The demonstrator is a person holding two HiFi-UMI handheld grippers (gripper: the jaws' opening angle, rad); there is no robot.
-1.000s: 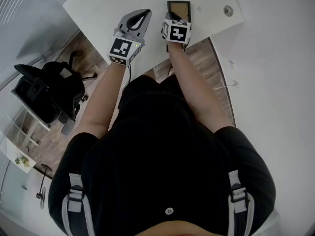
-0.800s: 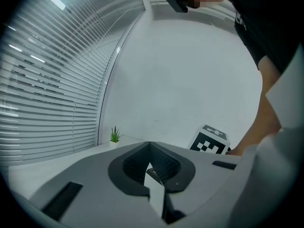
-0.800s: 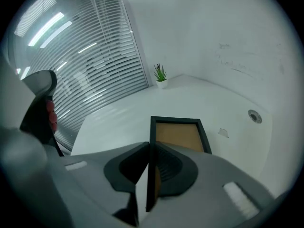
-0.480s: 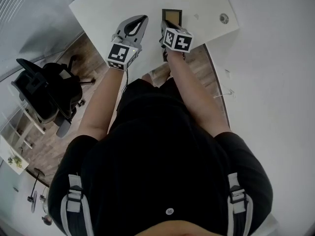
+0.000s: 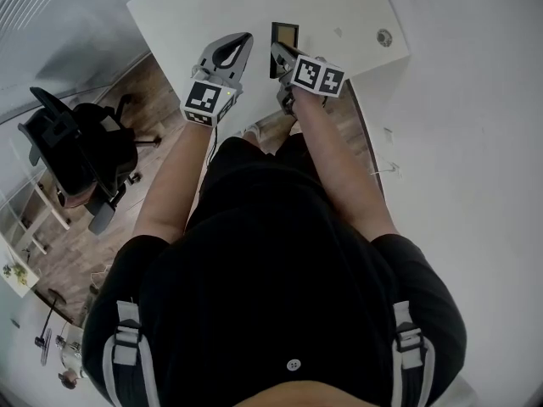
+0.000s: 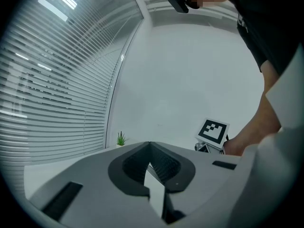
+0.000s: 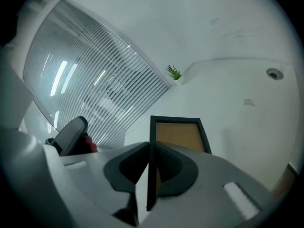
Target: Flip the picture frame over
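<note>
Half done, I'd say, maybe a touch less. The right gripper (image 7: 151, 148) has its jaws pinched nearly together on the thin black side rail of the picture frame (image 7: 178, 136), and that's a proper clamp with the pads on both faces of the rail. In the right gripper view the frame stands tipped up with its brown panel showing. In the head view it reads as a narrow sliver over the white desk (image 5: 212, 15), just ahead of the person, so it looks up on edge and not lying flat. I honestly can't tell whether its far edge touches the desk or the whole thing is in the air. I also can't say whether that brown panel is the backing board or the front. The left gripper (image 6: 151, 151) is closed with nothing in it, hanging just beside the right one and not helping. So the grab and the tip-up are sorted. What's left, going by this, is rolling the frame the rest of the way over, laying it down on its other face and letting go. With only one edge pinched, I'd guess it could swing or slip on the way down.
</note>
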